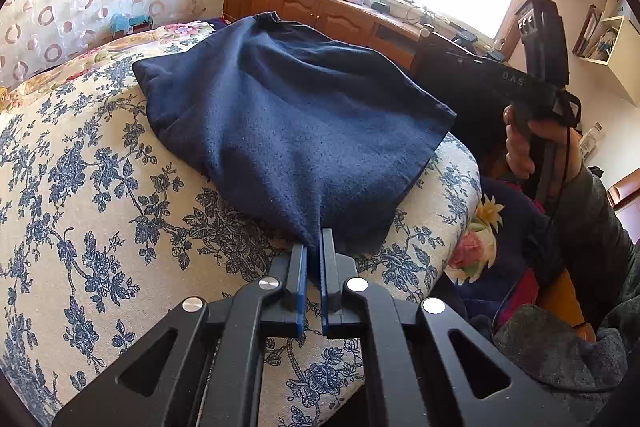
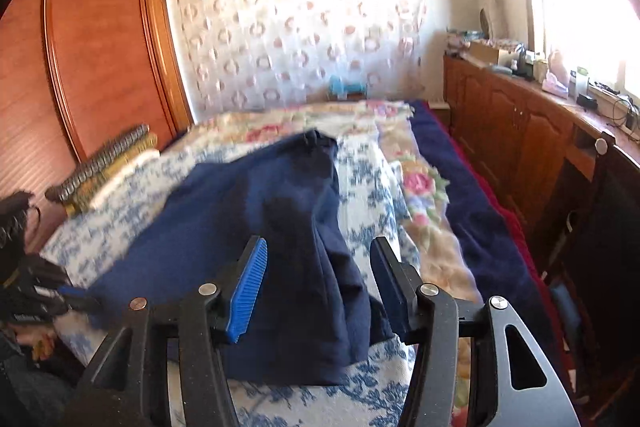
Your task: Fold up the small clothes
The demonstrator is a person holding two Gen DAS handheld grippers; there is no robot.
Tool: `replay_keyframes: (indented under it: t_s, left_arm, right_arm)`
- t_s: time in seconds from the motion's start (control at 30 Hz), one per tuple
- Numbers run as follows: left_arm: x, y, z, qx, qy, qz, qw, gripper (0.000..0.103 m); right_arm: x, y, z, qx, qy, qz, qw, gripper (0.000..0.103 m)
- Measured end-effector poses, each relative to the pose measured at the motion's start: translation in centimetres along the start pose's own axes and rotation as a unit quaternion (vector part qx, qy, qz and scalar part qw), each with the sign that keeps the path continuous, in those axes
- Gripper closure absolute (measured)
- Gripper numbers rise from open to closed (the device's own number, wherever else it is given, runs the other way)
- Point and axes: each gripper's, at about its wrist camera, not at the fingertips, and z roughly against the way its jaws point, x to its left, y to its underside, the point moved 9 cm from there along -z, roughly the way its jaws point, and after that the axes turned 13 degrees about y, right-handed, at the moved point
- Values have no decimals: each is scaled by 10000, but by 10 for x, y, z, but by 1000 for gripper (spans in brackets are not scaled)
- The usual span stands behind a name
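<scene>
Left gripper (image 1: 314,247) pinches the navy garment's (image 1: 280,115) six o'clock corner on a floral bed (image 1: 100,187); right gripper (image 2: 320,267) stands apart around the cloth.

— What do you look like?
— My left gripper (image 1: 314,251) and right gripper (image 2: 320,283) are black linkage frames with round silver screws and ribbed blue pads (image 2: 248,297).
— Any markings?
— Pale letters on the right one's black body, a thin black cable hanging below.
— And the sleeve (image 1: 588,223)?
— Dark grey.
</scene>
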Motion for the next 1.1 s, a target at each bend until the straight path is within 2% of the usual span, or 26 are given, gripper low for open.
replay_keyframes:
  t_s: [0.2, 0.33, 0.43, 0.7, 0.77, 0.8, 0.83, 0.93, 1.1]
  left_arm:
    - [1, -1, 1, -36, 9, 12, 10000, 97]
    - [2, -1, 0, -12, 9, 10, 10000, 97]
    - [2, -1, -1, -5, 13, 18, 10000, 97]
    - [5, -3, -1, -42, 47, 61, 10000, 97]
    - [5, -7, 3, -149, 69, 63, 9998, 97]
    - [5, -10, 5, -210, 75, 60, 9997, 97]
    - [5, -15, 9, -298, 64, 48, 9995, 97]
    - [6, -36, 23, -584, 19, 28, 9983, 97]
    - [24, -88, 45, -1027, -124, 40, 9946, 97]
  right_arm:
    - [0, 35, -35, 736, 145, 321, 9967, 47]
    - [-8, 52, -51, 1077, 120, 284, 9937, 47]
    - [-10, 55, -56, 1194, 6, 207, 9926, 47]
    - [-5, 49, -53, 1227, 25, 435, 9915, 47]
    - [0, 50, -53, 1242, -92, 567, 9906, 63]
    - [5, 50, -52, 1282, -251, 649, 9893, 81]
    - [6, 49, -51, 1318, -357, 717, 9880, 87]
    - [8, 35, -45, 1239, -579, 749, 9878, 90]
    - [-5, -26, -32, 818, -1083, 187, 9906, 90]
